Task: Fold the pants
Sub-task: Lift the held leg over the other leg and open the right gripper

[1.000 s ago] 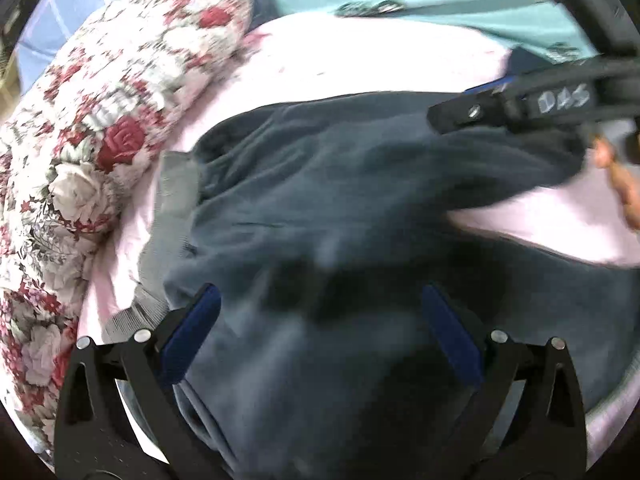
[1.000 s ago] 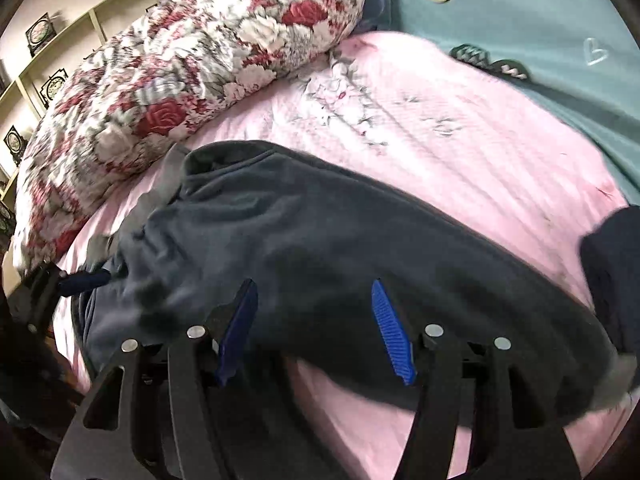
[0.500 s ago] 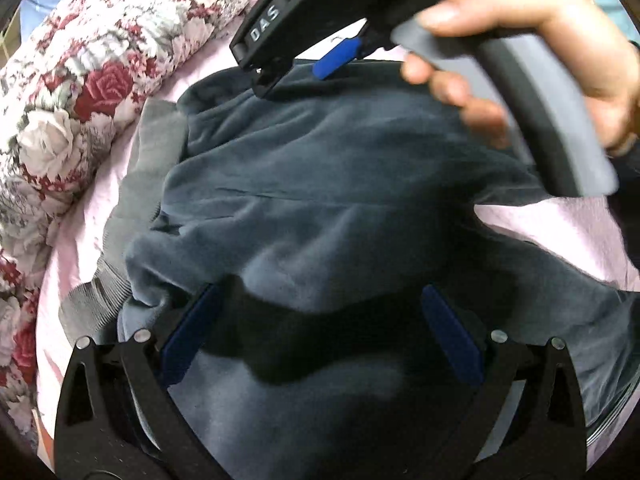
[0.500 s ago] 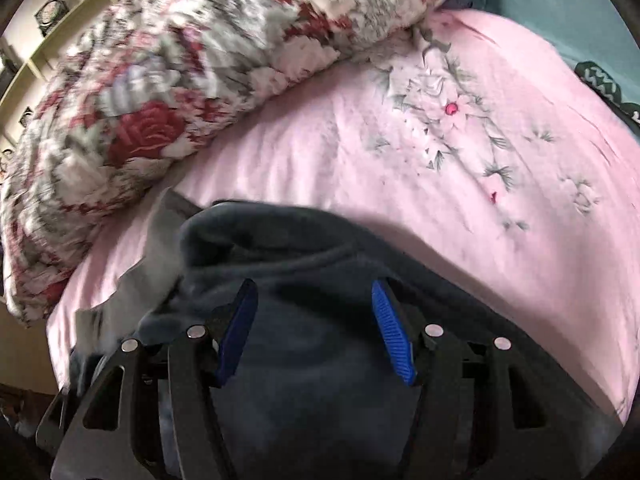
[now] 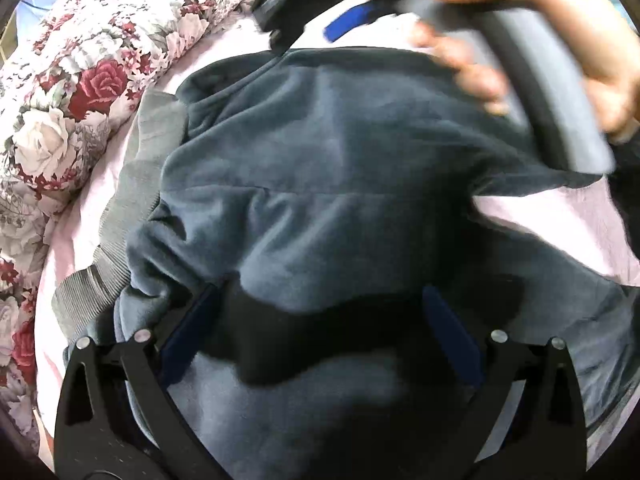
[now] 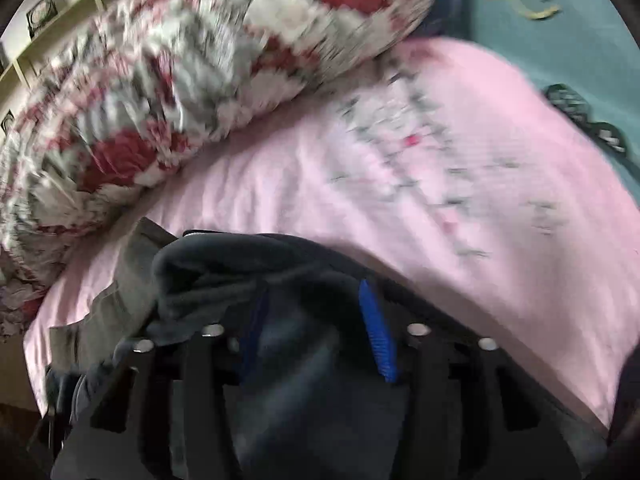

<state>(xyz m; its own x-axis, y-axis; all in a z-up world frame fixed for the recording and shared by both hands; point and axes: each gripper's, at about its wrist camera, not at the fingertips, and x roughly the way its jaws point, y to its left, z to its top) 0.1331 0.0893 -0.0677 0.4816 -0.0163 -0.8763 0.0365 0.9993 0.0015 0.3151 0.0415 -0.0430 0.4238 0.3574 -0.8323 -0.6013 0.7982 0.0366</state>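
Left wrist: dark pants (image 5: 328, 184) on pink bedsheet (image 5: 560, 224) beside floral pillow (image 5: 80, 80), left gripper (image 5: 320, 332) spread open above them; right wrist, blurred: right gripper (image 6: 316, 328) apparently open over pants' far edge near pillow.
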